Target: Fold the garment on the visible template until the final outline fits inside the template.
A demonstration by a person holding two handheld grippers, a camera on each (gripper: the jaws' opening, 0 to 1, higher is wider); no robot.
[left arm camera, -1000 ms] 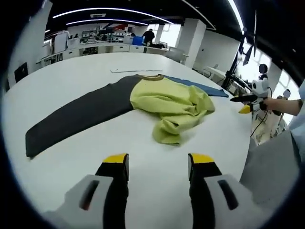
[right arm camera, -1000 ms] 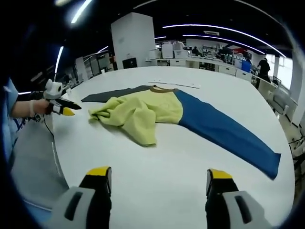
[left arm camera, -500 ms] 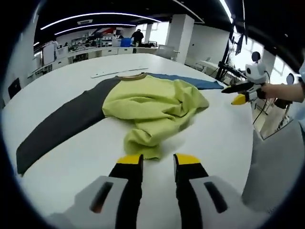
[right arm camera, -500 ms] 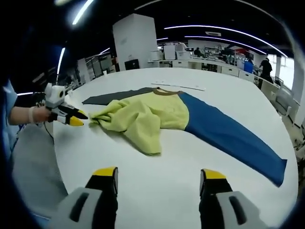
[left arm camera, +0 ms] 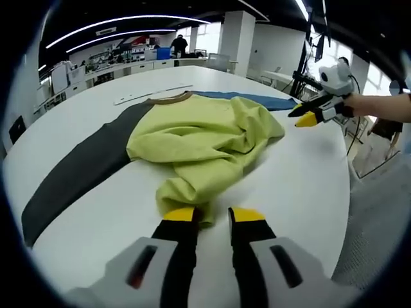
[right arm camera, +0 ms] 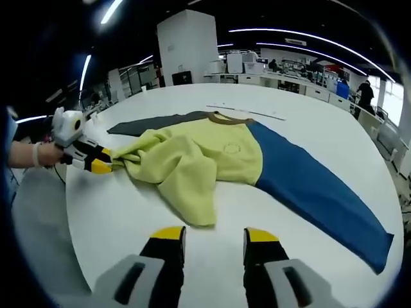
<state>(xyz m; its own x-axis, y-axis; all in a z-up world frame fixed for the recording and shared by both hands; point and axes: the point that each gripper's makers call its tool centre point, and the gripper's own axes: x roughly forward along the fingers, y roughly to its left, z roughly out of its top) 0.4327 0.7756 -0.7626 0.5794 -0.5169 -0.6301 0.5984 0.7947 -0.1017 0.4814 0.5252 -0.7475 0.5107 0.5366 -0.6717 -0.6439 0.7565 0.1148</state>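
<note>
Left gripper: yellow-tipped jaws narrowly parted, set at the near hem of the garment, a fold of yellow cloth just at the left tip; whether cloth is pinched cannot be told. Right gripper: jaws narrowly apart, nothing between them, tips just short of the garment's nearest yellow corner. In the right gripper view the left gripper appears at the far left, its tips against the yellow fabric edge. Garment: yellow body, crumpled and bunched, brown collar, one dark grey sleeve, one blue sleeve, both sleeves spread flat. It lies on a white round table. Office desks stand beyond.
</note>
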